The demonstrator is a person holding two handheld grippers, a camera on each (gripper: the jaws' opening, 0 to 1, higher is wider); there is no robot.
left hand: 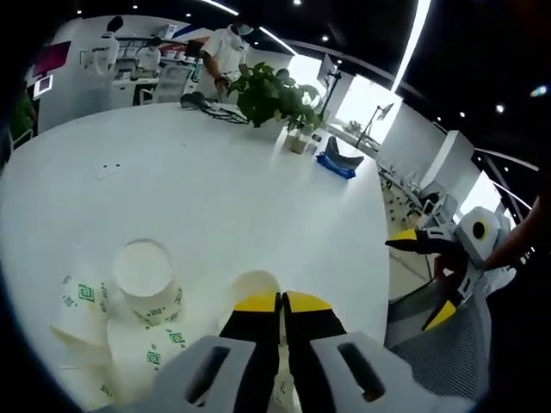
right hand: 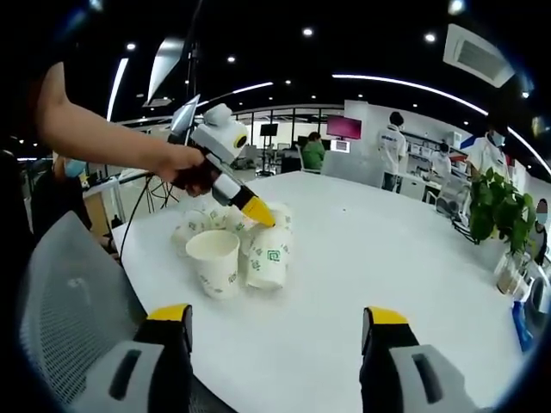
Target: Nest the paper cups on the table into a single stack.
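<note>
Several white paper cups with green logos stand and lie in a cluster near the white table's [right hand: 387, 249] edge. One upright open cup [left hand: 145, 271] [right hand: 213, 258] stands nearest, with a second cup [right hand: 269, 258] beside it. My left gripper [left hand: 281, 303] [right hand: 261, 214], held by a hand, is shut with its yellow tips pinching the rim of a cup [left hand: 254, 284] [right hand: 277, 211] in the cluster. My right gripper [right hand: 275, 316] [left hand: 430, 280] hangs open and wide, back from the cups over the table edge, with nothing between its jaws.
A potted plant [left hand: 271, 95] [right hand: 486, 202] and a blue object [left hand: 337, 159] sit at the table's far side. A grey mesh chair [right hand: 60, 292] stands by the near edge. People stand at desks in the background.
</note>
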